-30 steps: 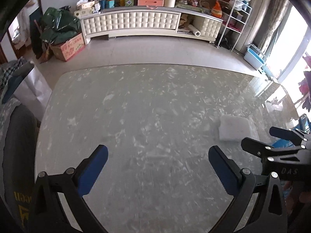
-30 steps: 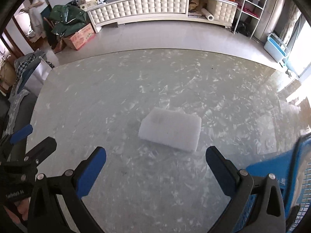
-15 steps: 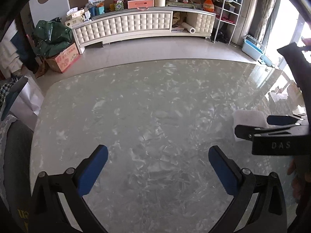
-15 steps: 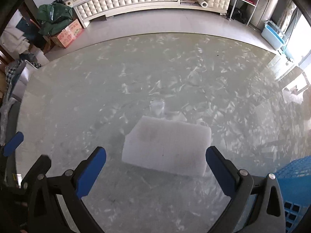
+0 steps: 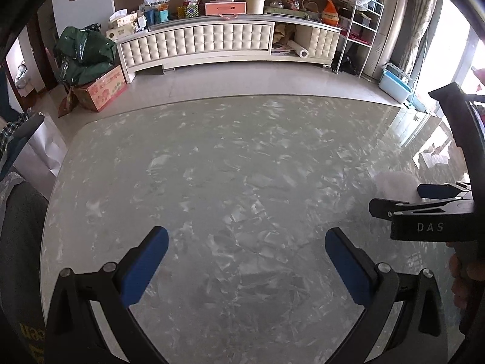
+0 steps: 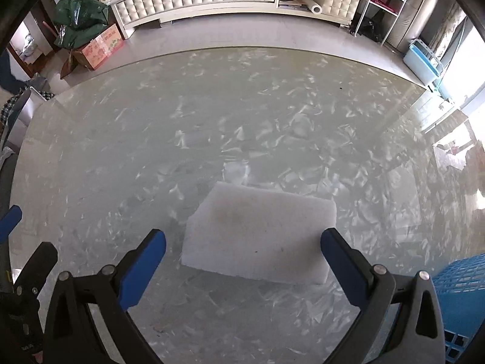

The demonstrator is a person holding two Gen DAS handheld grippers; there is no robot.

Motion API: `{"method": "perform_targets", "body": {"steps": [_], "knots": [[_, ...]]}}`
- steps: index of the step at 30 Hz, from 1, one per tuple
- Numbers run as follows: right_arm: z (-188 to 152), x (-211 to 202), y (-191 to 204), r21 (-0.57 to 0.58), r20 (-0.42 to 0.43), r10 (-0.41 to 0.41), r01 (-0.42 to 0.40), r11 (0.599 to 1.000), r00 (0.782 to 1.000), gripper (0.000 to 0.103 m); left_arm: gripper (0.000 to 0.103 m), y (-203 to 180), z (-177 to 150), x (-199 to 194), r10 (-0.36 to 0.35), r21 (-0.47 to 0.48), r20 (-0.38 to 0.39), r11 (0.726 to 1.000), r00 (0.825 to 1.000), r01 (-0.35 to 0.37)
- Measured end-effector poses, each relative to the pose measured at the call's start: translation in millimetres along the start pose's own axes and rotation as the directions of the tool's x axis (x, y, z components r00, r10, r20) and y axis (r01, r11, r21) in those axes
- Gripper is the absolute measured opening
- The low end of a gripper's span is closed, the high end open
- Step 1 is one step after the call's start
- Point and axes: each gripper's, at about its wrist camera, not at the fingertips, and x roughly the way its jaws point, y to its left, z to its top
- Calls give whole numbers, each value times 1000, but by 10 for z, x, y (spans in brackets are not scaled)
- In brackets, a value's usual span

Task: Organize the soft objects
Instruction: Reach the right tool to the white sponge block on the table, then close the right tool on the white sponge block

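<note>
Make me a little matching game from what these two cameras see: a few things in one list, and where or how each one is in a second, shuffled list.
Things:
1. white foam pad
2. blue basket
3. left gripper
4. cardboard box

Places or states:
A. on the floor, beside the green bag
B. open over a bare patch of the table
C. flat on the table, just ahead of the open right gripper
D. at the lower right edge of the right wrist view

Pairs: 1-C, 2-D, 3-B, 4-A
</note>
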Motion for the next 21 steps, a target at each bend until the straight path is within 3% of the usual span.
{"method": "perform_targets", "body": {"steps": [2, 4, 17, 20, 21], "knots": [[-19, 5, -67, 1, 6, -3, 3, 1000, 1000, 97, 103, -23, -3, 8, 1, 4, -2, 1000, 1000, -1], [-35, -13, -99, 0, 17, -22, 22, 1000, 1000, 85, 103, -43, -10, 19, 2, 8, -4, 1000, 1000, -2], [-180, -112, -237, -19, 61, -4, 5, 1000, 998, 58, 103, -69, -29, 28, 2, 7, -10, 1000, 1000, -2], [-191, -186, -225, -36, 72, 27, -25, 999, 997, 39, 103, -50, -31, 21, 0, -1, -9, 1000, 1000, 0], [-197, -214, -199, -46, 73, 35, -32, 998, 997, 21, 103, -47, -33, 18, -3, -3, -9, 1000, 1000, 3]]}}
